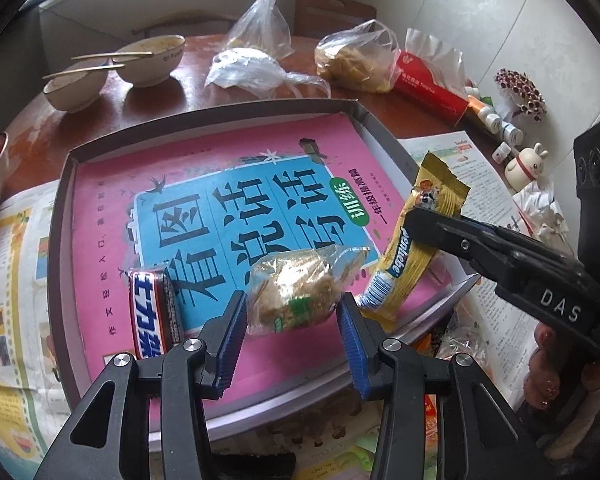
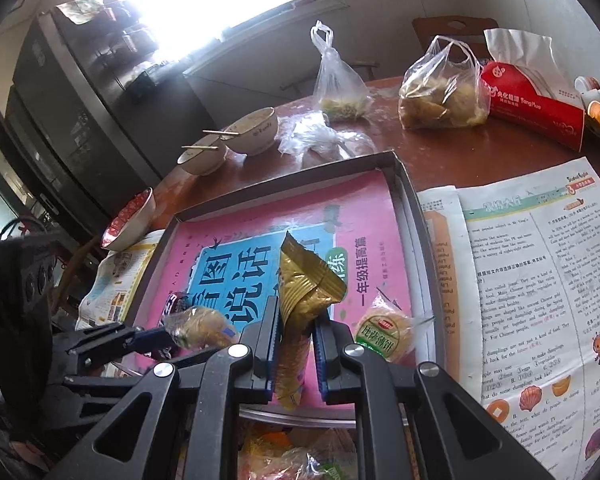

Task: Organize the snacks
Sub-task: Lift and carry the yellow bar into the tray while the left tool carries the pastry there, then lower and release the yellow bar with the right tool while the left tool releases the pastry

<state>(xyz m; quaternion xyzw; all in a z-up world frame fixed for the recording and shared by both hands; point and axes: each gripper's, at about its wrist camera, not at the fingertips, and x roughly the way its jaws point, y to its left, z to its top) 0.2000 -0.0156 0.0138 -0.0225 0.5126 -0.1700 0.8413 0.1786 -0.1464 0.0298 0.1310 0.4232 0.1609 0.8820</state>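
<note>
The left gripper (image 1: 290,312) reaches low over the shallow grey cardboard tray (image 1: 60,208), its 2 blue-padded fingers (image 1: 232,316) spread on either side of a clear-wrapped golden pastry (image 1: 296,292); whether the pads press the wrapper cannot be told, though in the right wrist view the pastry (image 2: 198,326) sits at the fingertips. The right gripper (image 2: 296,344) comes in from the tray's near right corner, closed on a long yellow-gold foil snack packet (image 2: 300,300) that stands tilted, its crimped end up and its lower end on the pink-and-blue book cover (image 1: 220,208) lining the tray. A red-white-blue chocolate bar (image 1: 152,312) lies left of the pastry. A round green-labelled biscuit pack (image 2: 384,334) lies at the tray's right side. Open newspapers (image 2: 532,280) cover the brown worktop (image 2: 440,148) beside the tray.
</note>
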